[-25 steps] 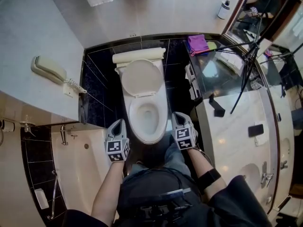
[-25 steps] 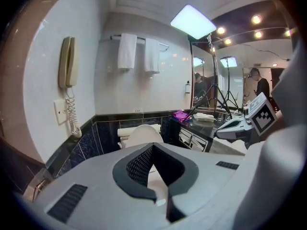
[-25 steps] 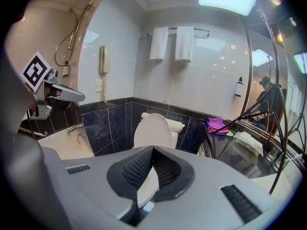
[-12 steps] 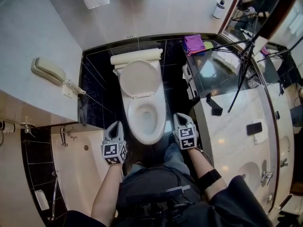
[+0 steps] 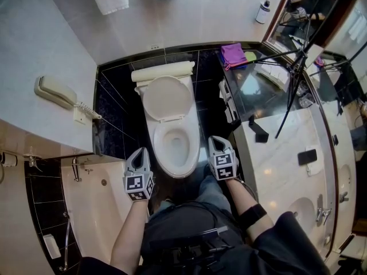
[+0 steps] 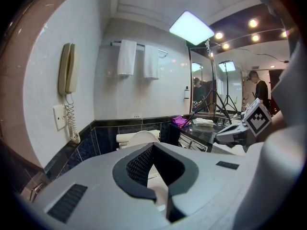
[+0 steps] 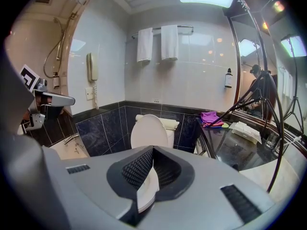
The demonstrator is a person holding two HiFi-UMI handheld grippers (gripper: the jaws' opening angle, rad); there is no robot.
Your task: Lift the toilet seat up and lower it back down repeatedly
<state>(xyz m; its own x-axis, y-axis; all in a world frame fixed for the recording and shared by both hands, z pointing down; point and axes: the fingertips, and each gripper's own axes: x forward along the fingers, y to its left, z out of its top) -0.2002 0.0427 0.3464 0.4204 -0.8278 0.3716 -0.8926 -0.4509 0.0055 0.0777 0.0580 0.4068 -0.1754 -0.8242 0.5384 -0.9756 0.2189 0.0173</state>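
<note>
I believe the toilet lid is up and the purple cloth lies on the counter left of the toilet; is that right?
Not quite: the lid is up, but the purple cloth lies on the counter right of the toilet, as the head view shows.

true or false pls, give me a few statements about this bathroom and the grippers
1. The toilet lid stands raised against the tank. True.
2. The right gripper is clamped on the toilet seat. False: its jaws are together with nothing held, beside the front of the bowl.
3. A purple cloth lies on the dark counter. True.
4. The wall phone hangs above that counter. False: it hangs on the wall on the other side of the toilet.
5. Two white towels hang on the wall behind the toilet. True.
</note>
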